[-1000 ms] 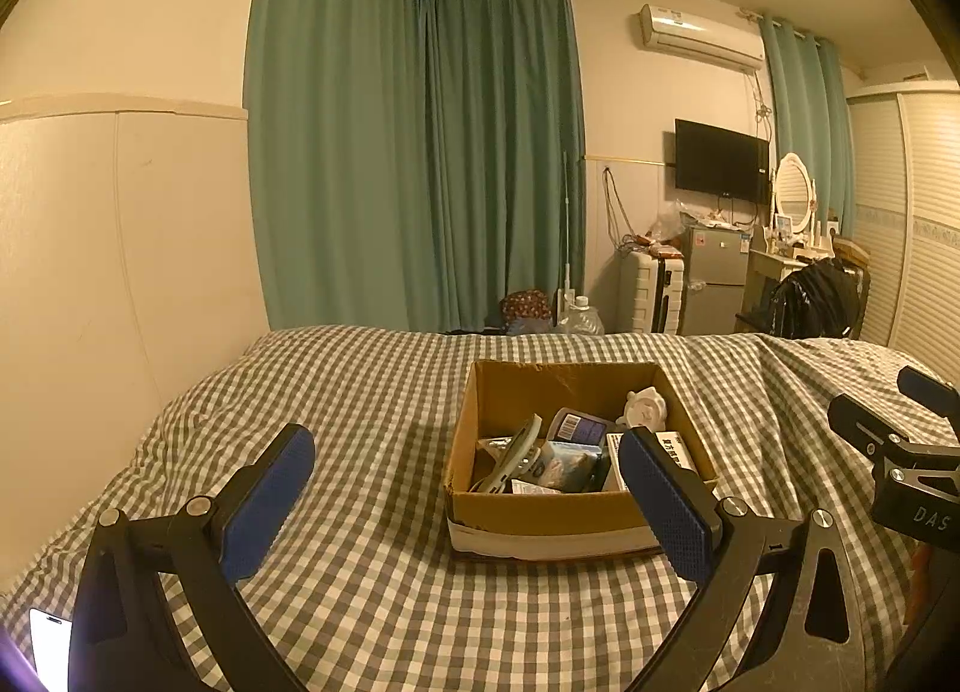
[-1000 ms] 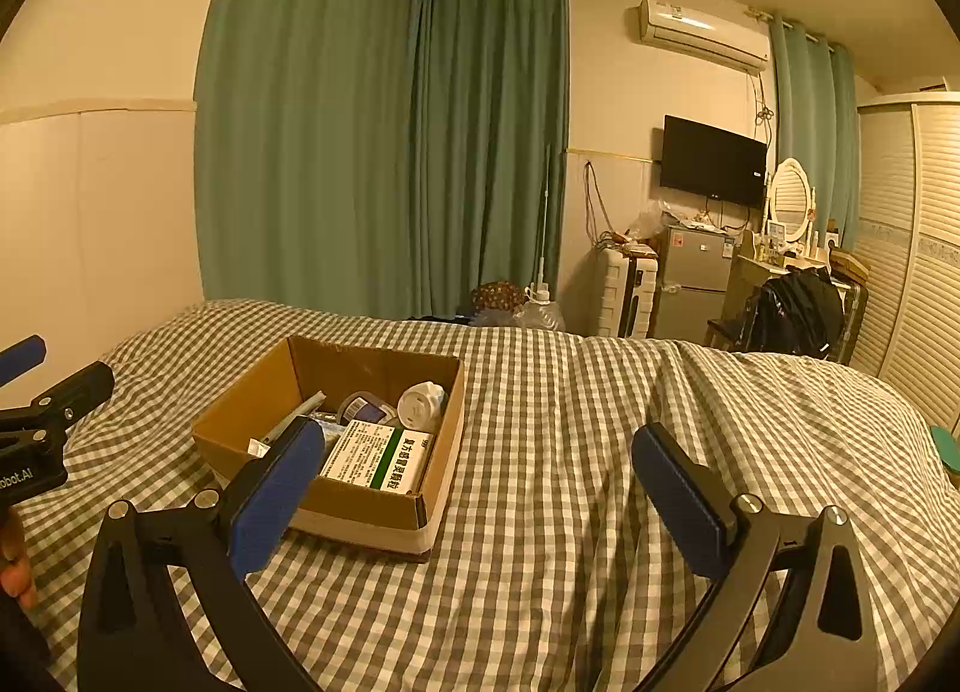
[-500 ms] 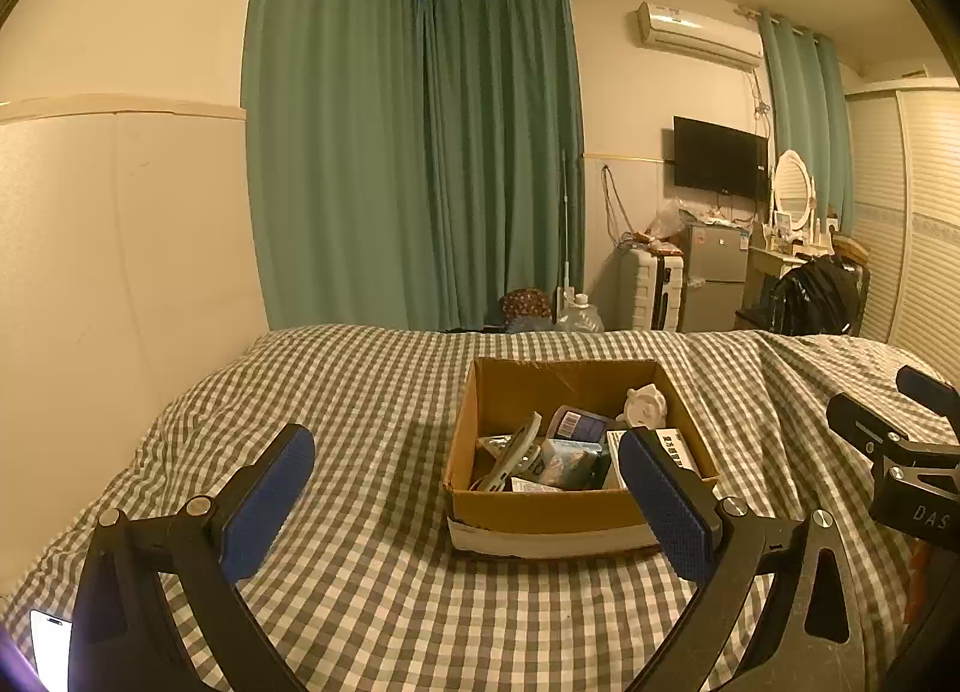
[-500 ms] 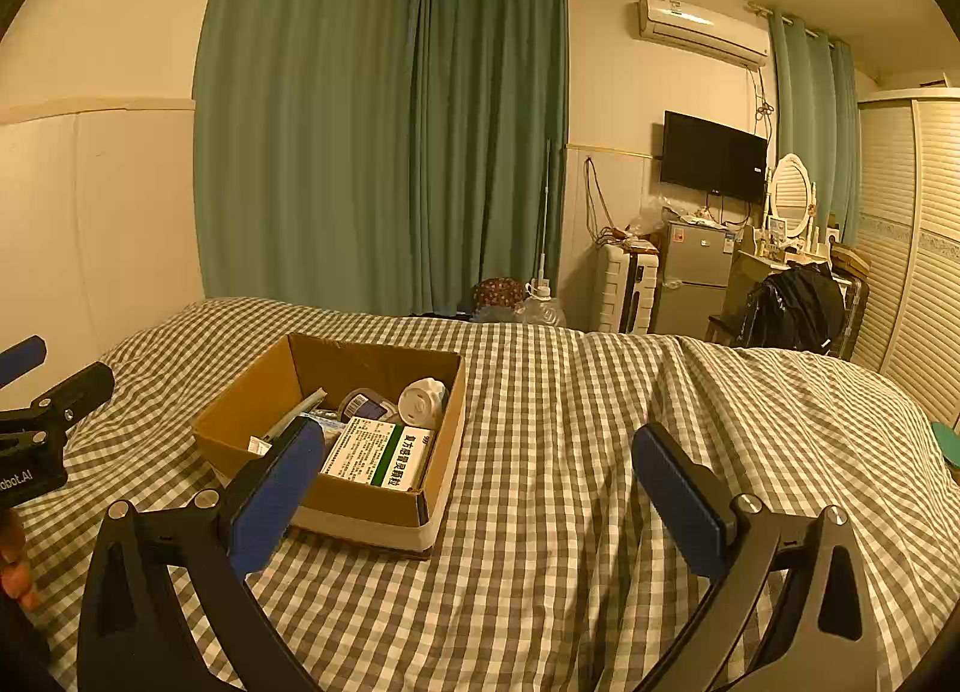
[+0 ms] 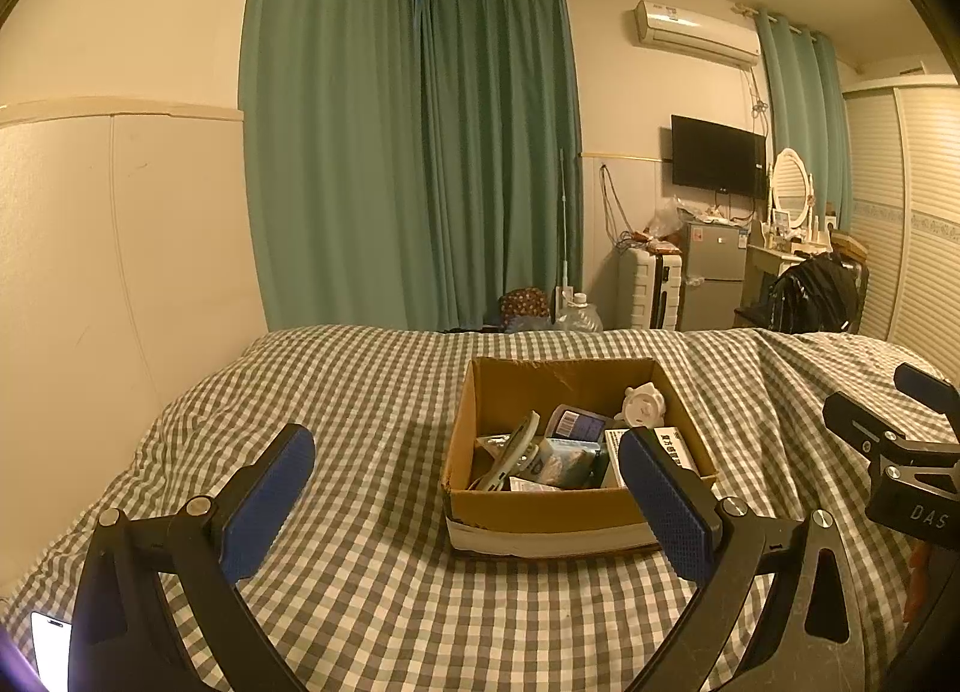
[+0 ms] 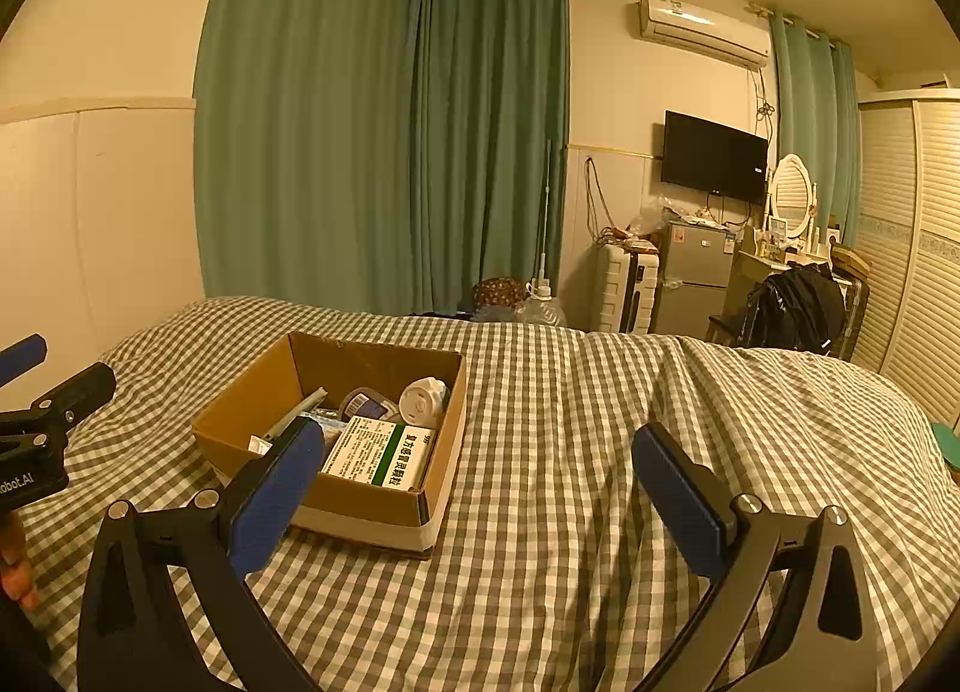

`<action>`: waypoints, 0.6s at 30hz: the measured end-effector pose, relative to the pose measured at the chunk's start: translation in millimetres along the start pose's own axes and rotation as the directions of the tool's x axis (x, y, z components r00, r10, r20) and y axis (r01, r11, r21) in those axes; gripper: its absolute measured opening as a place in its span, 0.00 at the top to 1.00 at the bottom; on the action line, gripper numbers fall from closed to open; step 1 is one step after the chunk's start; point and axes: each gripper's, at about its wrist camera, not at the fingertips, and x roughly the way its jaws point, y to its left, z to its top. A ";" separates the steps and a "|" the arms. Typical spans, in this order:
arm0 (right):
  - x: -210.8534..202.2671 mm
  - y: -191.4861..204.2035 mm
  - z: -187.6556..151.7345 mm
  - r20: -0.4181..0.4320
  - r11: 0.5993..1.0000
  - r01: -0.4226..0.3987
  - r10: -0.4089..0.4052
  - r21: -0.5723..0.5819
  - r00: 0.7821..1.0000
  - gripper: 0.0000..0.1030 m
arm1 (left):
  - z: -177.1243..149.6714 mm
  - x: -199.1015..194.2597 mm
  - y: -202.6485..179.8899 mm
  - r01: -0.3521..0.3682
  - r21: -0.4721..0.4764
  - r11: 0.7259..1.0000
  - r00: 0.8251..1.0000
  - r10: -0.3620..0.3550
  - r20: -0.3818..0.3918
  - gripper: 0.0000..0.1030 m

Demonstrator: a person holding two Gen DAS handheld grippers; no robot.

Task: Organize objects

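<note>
Cardboard box (image 5: pixel 540 512) on the checked bedspread (image 5: pixel 360 392), holding a medicine carton (image 6: pixel 378 452), white bottle (image 6: pixel 423 401), pouches and small items; nothing loose on the cloth nearby. Fits either everything packed or unpacking yet to come. Left gripper (image 5: pixel 462 488) and right gripper (image 6: pixel 474 482): both hovering short of the box, jaws wide, empty.

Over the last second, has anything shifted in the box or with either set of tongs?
Nothing has visibly changed. Both the left tongs and the right tongs stay open and empty above the checked bedspread, neither closer to the cardboard box. The medicine carton, the white bottle and the other items lie in the box as before.
</note>
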 end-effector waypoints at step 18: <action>1.7 1.6 -2.2 -0.008 1.000 0.000 0.000 -0.008 1.000 0.00 | -1.1 2.3 2.2 0.014 -0.004 1.000 1.000 -0.014 0.006 0.00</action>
